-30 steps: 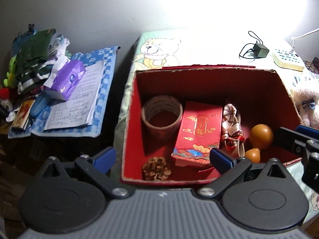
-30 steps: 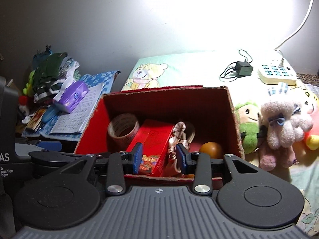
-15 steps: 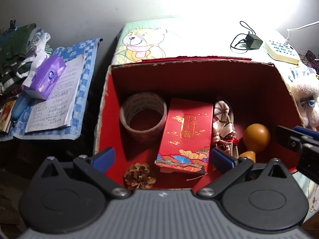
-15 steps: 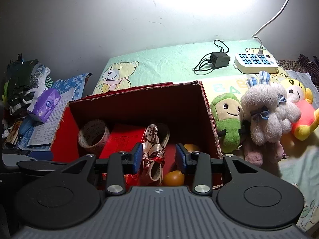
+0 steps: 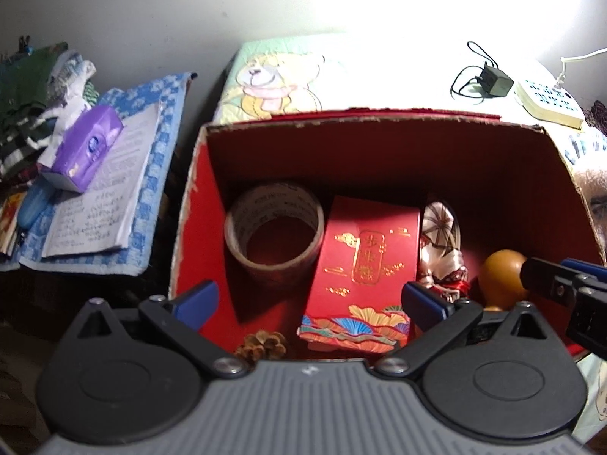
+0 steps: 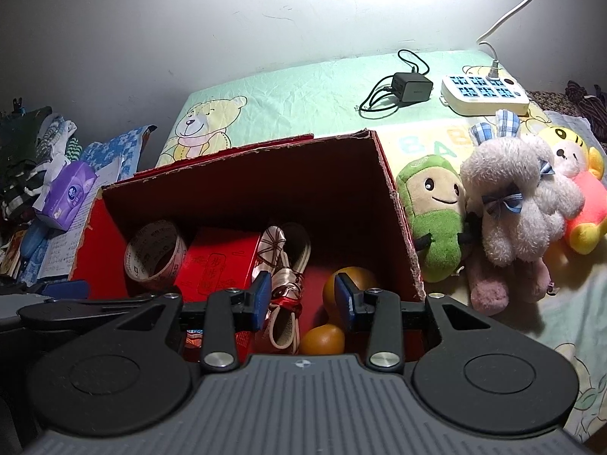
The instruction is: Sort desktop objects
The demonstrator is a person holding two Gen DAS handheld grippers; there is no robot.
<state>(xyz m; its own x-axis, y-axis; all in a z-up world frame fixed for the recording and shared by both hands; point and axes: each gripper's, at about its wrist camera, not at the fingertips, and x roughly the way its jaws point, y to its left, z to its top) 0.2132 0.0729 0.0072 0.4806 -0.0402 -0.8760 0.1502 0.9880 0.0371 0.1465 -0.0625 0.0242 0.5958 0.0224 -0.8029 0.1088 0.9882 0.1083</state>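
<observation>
Both tools hang over the open red box (image 5: pixel 379 144), pointing steeply down. The left gripper (image 5: pixel 309 299) is spread wide and empty, with the red packet (image 5: pixel 364 265) just ahead between its fingers. The right gripper (image 6: pixel 302 295) is half open, nothing held; the orange gourd (image 6: pixel 334 303) sits just beyond its right finger. I think each should go straight down and close only when both pads are beside one thing, clear of the tape roll (image 5: pixel 273 235) and the ribbon bundle (image 6: pixel 284 265).

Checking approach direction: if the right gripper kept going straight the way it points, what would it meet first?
Probably the ribboned bundle in the red box, between the right gripper jaws; depth is unclear.
</observation>
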